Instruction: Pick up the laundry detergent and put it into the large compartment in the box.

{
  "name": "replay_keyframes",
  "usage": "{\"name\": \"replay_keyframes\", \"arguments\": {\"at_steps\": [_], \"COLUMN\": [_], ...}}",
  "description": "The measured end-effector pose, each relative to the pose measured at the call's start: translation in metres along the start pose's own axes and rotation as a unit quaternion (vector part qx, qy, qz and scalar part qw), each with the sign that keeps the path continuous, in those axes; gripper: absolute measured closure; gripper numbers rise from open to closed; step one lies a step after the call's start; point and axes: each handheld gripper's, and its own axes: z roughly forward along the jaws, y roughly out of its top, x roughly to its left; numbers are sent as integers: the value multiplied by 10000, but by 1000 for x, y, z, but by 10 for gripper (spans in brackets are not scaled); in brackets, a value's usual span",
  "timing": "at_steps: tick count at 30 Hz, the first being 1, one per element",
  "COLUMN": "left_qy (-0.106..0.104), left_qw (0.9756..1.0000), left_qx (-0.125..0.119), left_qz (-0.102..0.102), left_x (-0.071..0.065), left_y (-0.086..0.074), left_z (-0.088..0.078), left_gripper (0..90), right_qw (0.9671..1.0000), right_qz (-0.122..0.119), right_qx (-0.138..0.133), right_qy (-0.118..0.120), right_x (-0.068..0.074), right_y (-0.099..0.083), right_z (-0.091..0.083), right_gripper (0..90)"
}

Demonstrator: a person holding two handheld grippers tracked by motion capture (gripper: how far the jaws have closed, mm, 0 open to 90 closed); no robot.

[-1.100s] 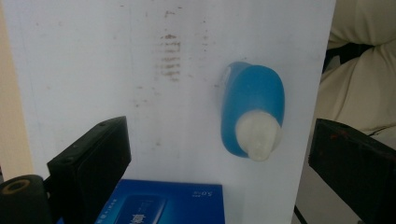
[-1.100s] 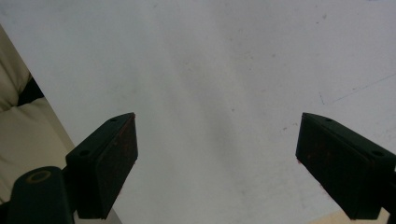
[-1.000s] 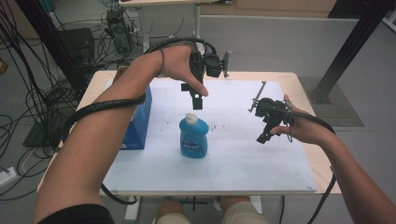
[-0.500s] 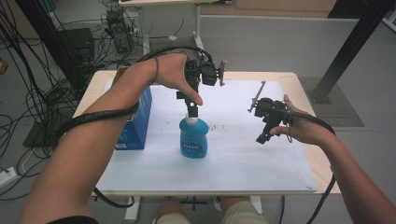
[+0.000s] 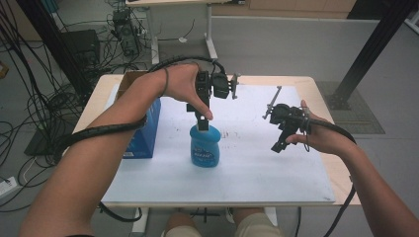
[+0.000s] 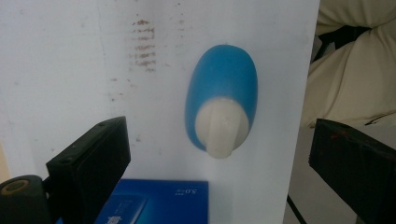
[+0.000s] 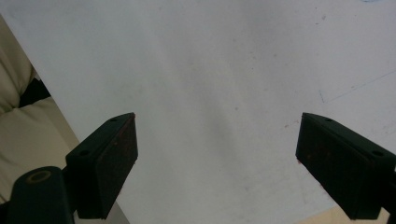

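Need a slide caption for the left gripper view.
Left gripper, jaws open, poised above the white cap of an upright blue bottle beside a blue box.

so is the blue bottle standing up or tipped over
Upright. The blue bottle stands on its base on the white table, white cap pointing up at the open left tool above it.

Blue bottle point(image 6: 223, 88) with white cap point(image 6: 221, 130) seen from above, between spread fingers point(image 6: 91, 163), blue box point(image 6: 156, 201) below

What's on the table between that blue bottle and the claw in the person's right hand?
Nothing: in the high view, bare white tabletop separates the blue bottle and right claw.
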Motion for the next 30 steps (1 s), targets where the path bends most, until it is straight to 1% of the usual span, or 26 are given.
{"name": "replay_keyframes", "arguments": {"at_steps": [10,13,21,26,30], "left_qy": [-119,-120,-105,-106,-107], "left_qw": [9999,9999,9999,9999,9999], "left_qx": [72,76,66,115,102], "left_qz": [39,48,55,15,-10], "left_x": [1,1,1,2,1], "left_y": [6,6,5,4,3], "left_z": [26,33,43,50,56], "left_gripper": [58,58,55,51,50], "right_qw": [10000,10000,10000,10000,10000], "right_qz": [30,49,49,67,72], "right_qx": [-31,-31,-13,-32,-16], "right_qy": [-2,10,33,38,40], "right_x": [0,0,-2,-3,-3], "right_y": [-2,-2,-2,-3,-3], "right_z": [0,2,4,5,6], "right_gripper": [130,130,130,130,130]}}
